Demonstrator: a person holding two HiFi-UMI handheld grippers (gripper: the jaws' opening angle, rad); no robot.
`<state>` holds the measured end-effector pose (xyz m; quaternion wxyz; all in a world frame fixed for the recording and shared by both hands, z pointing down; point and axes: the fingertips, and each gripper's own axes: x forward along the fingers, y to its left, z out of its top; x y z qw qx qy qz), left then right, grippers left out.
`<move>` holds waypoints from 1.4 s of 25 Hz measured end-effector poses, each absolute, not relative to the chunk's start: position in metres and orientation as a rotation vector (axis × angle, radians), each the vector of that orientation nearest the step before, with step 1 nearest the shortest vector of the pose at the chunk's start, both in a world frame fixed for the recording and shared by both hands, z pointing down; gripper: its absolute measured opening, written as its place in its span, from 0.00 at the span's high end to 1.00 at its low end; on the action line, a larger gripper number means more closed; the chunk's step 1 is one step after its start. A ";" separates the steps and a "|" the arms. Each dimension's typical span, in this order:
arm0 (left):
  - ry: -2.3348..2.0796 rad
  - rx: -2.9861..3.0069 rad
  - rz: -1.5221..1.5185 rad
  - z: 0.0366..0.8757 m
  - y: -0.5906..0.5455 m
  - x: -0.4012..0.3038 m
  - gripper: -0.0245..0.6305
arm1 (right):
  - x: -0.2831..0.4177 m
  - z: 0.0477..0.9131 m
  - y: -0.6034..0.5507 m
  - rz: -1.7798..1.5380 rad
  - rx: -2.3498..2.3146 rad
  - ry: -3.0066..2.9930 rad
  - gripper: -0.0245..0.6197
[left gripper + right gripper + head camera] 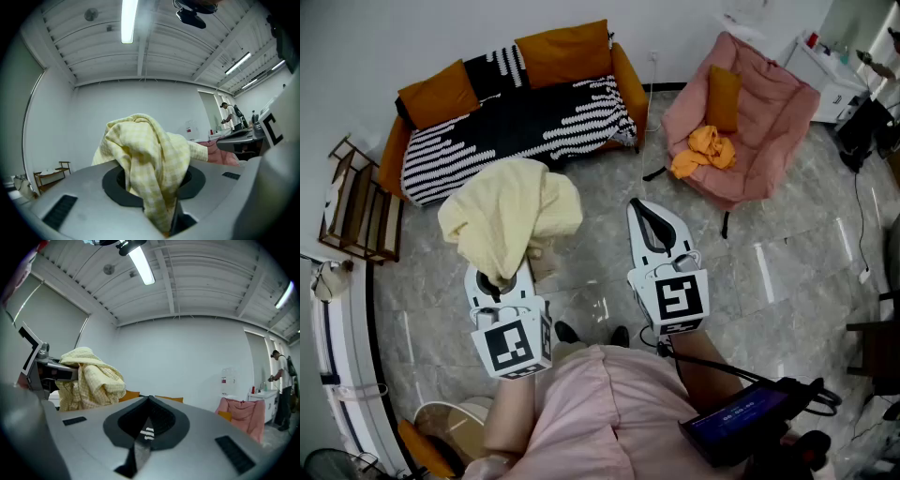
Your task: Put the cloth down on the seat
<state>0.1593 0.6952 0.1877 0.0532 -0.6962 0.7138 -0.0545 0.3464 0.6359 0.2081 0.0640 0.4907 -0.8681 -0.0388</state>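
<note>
Left claw (500, 279) clamped on yellow cloth (511, 211), right claw (642, 212) closed — empty

Wooden rack (356, 202), white cabinet (827, 80)

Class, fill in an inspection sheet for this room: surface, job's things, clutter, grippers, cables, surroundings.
Surface: sofa with striped cover, orange cushions at its back; grey tiled floor.
Job's things: yellow cloth held up over the floor, not yet on a seat.
Clutter: orange cloth on the pink armchair.
Grippers: left gripper shut on the yellow cloth; right gripper shut, empty.
Cables: black cable on the floor at right.
Surroundings: wooden rack at left; white cabinet behind the armchair.
</note>
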 end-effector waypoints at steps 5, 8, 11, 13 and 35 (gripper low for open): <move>2.185 -2.114 -0.177 0.193 0.699 0.160 0.76 | 0.357 0.203 0.639 -0.142 1.546 -2.651 0.96; 2.193 -2.114 -0.192 0.197 0.701 0.161 0.76 | 0.364 0.201 0.637 -0.170 1.585 -2.636 0.96; 2.204 -2.112 -0.208 0.201 0.697 0.160 0.76 | 0.364 0.211 0.632 -0.119 1.559 -2.611 0.96; 2.213 -2.112 -0.217 0.205 0.692 0.156 0.76 | 0.361 0.220 0.627 -0.100 1.537 -2.597 0.96; 2.174 -2.189 -0.184 0.215 0.483 0.007 0.76 | 0.221 0.235 0.432 -0.033 1.568 -2.506 0.96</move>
